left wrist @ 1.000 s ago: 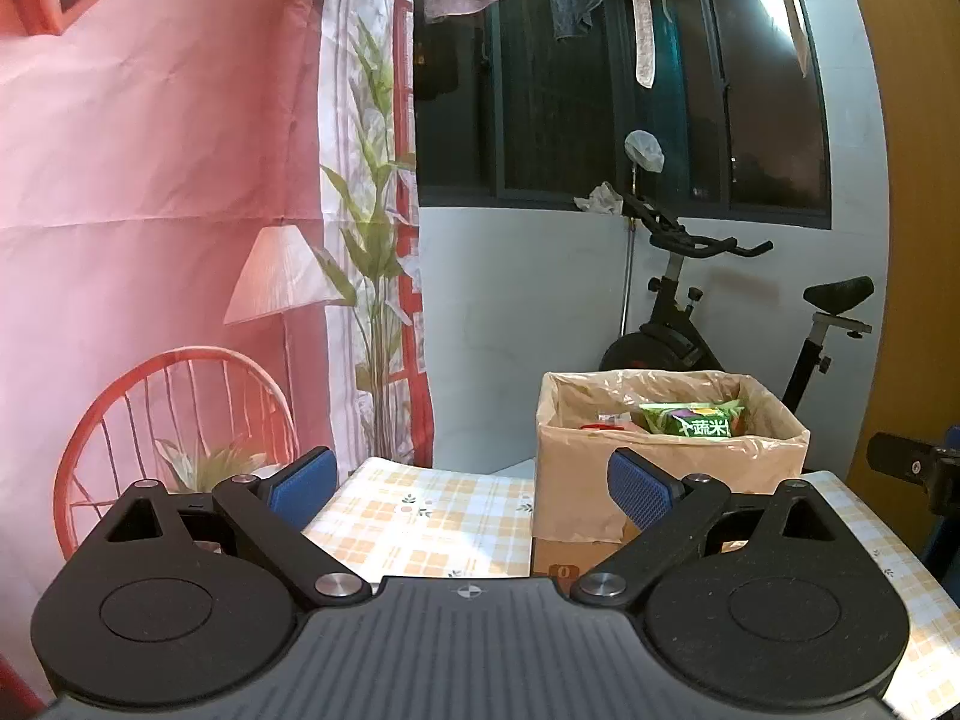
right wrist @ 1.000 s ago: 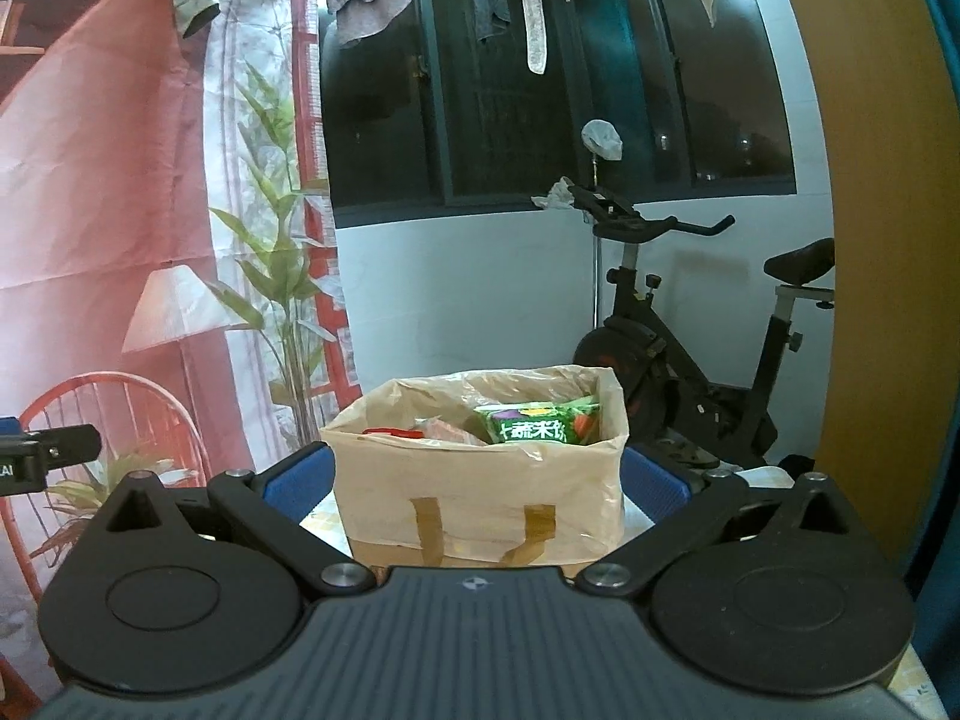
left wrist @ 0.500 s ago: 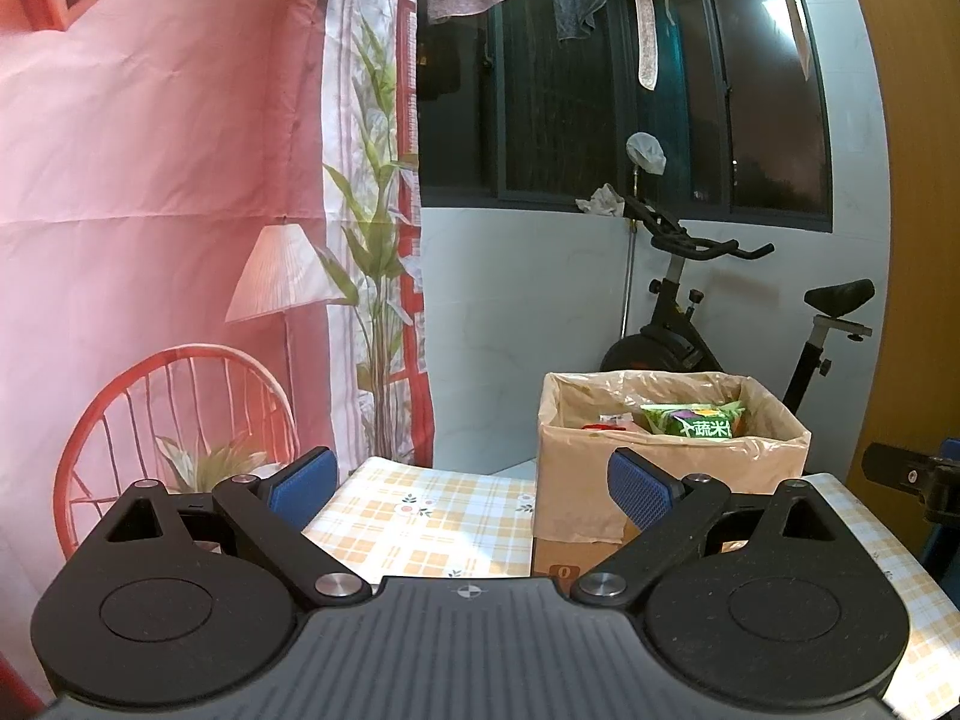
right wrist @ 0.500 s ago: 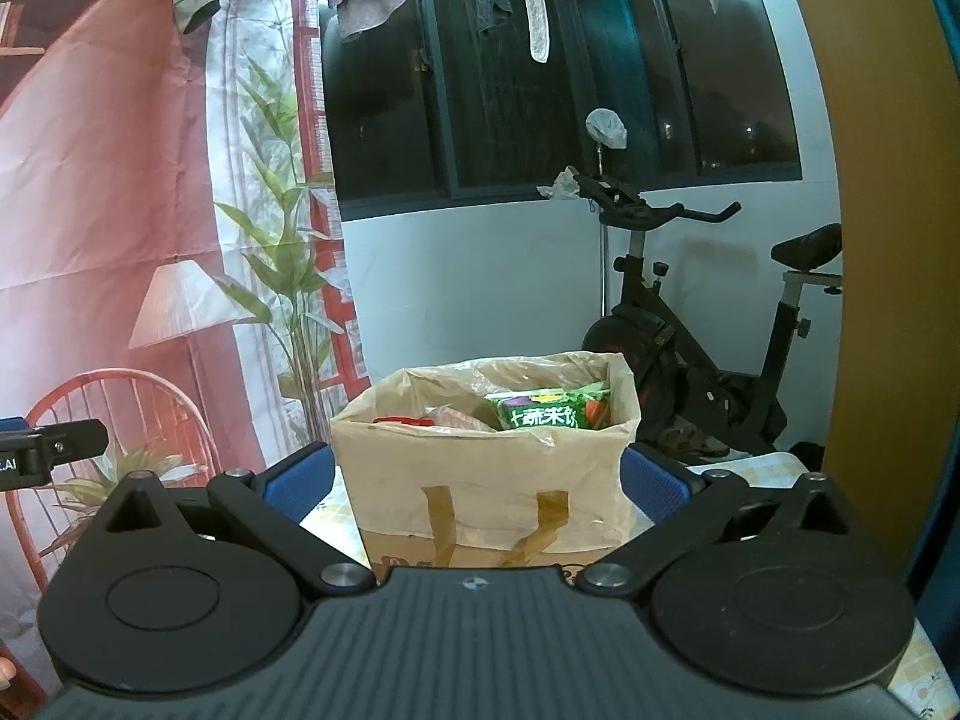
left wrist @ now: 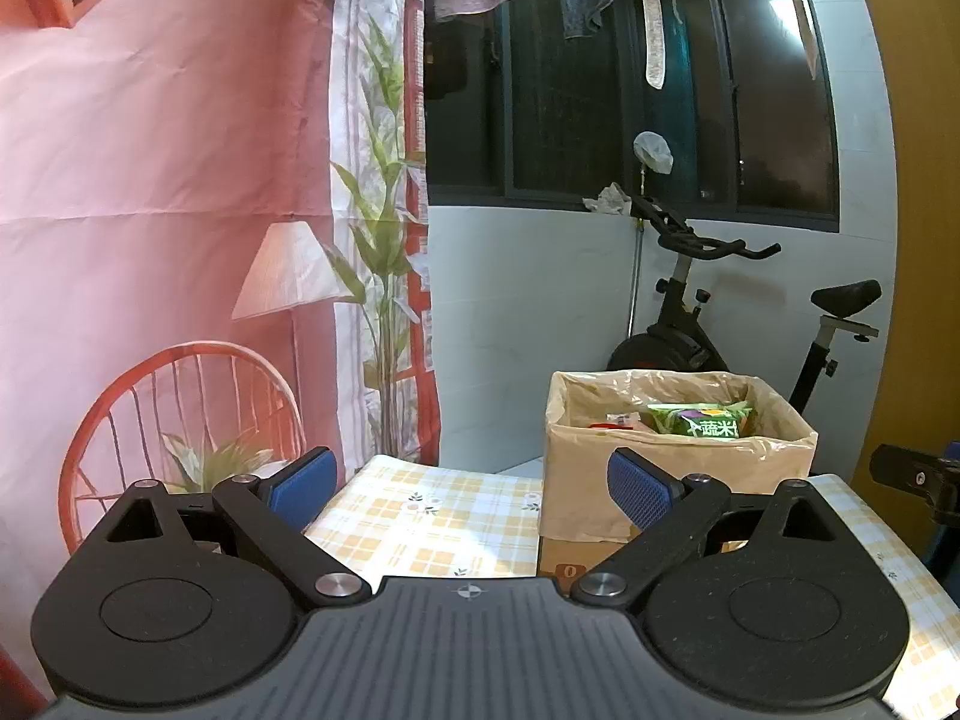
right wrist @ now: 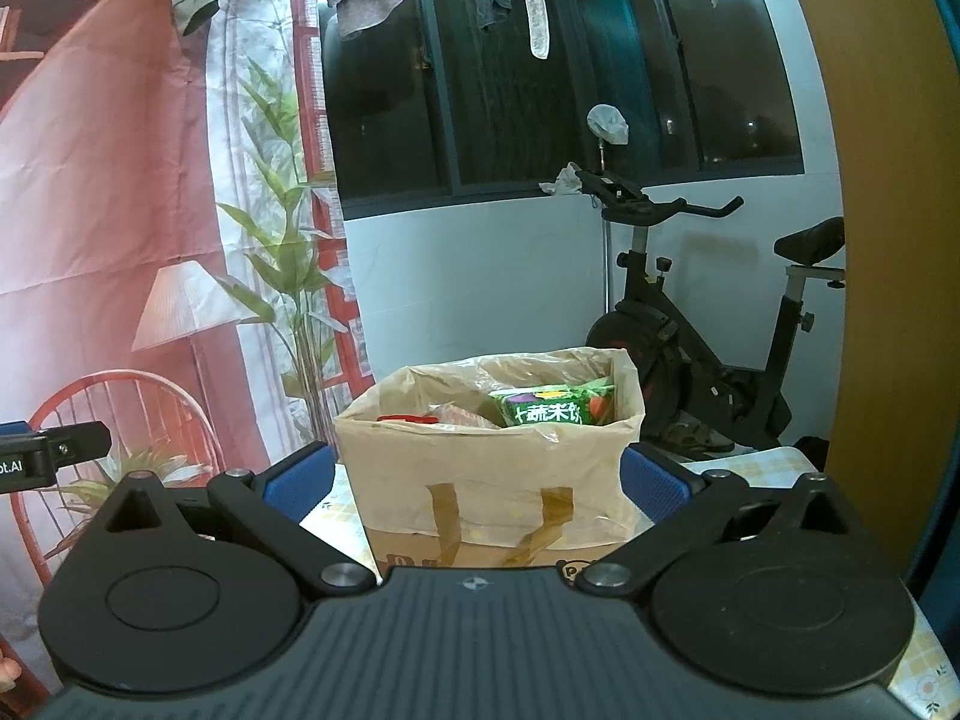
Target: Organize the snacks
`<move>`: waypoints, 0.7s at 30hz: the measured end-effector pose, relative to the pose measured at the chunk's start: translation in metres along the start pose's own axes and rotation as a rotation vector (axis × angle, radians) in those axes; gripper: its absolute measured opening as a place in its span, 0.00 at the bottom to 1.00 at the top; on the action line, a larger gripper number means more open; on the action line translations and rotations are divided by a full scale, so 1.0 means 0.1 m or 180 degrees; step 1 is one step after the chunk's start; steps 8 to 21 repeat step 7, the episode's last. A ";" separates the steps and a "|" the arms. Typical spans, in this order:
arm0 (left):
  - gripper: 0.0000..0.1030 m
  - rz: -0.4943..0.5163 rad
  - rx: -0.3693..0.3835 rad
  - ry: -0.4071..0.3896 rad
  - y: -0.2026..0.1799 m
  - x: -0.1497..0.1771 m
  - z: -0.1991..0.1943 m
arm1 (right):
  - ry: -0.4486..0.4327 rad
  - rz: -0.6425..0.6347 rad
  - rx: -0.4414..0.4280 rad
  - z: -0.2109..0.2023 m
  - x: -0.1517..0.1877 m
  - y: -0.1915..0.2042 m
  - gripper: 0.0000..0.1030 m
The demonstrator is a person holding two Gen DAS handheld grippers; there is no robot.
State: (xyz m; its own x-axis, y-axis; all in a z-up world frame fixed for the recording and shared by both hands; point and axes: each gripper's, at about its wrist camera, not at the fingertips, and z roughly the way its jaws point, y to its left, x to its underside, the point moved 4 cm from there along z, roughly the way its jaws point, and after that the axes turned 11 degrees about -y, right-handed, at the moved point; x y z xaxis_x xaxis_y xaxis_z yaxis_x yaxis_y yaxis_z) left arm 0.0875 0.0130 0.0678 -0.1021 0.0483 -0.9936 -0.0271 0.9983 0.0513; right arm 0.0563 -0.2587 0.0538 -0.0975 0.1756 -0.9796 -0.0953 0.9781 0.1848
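Note:
A cardboard box (left wrist: 600, 480) (right wrist: 492, 480) lined with a tan plastic bag stands on the checked tablecloth (left wrist: 432, 528). Inside it lie a green snack packet (left wrist: 702, 420) (right wrist: 552, 411) and a red-edged packet (right wrist: 408, 419). My left gripper (left wrist: 468, 480) is open and empty, held left of and short of the box. My right gripper (right wrist: 477, 477) is open too, facing the box head-on with its blue pads (right wrist: 651, 477) level with the box's sides, short of it. Each gripper's tip shows at the edge of the other's view.
An exercise bike (right wrist: 690, 324) stands behind the table under a dark window. A pink printed backdrop (left wrist: 150, 210) covers the left wall. A wooden panel (right wrist: 870, 180) rises at the right. Laundry hangs overhead.
The right gripper has drifted left and slightly up, so the box sits further right and lower in its view. The left gripper has hardly moved. Both stay open.

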 end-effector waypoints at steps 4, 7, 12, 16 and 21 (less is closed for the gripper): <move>0.95 -0.0001 -0.0006 -0.0021 -0.01 0.00 -0.01 | 0.0002 0.0000 0.0002 0.00 0.00 0.01 1.00; 0.95 0.0016 -0.0007 -0.0043 -0.03 0.00 -0.03 | 0.0007 -0.0005 -0.0003 0.00 0.01 0.02 1.00; 0.95 0.0016 -0.0007 -0.0043 -0.03 0.00 -0.03 | 0.0007 -0.0005 -0.0003 0.00 0.01 0.02 1.00; 0.95 0.0016 -0.0007 -0.0043 -0.03 0.00 -0.03 | 0.0007 -0.0005 -0.0003 0.00 0.01 0.02 1.00; 0.95 0.0016 -0.0007 -0.0043 -0.03 0.00 -0.03 | 0.0007 -0.0005 -0.0003 0.00 0.01 0.02 1.00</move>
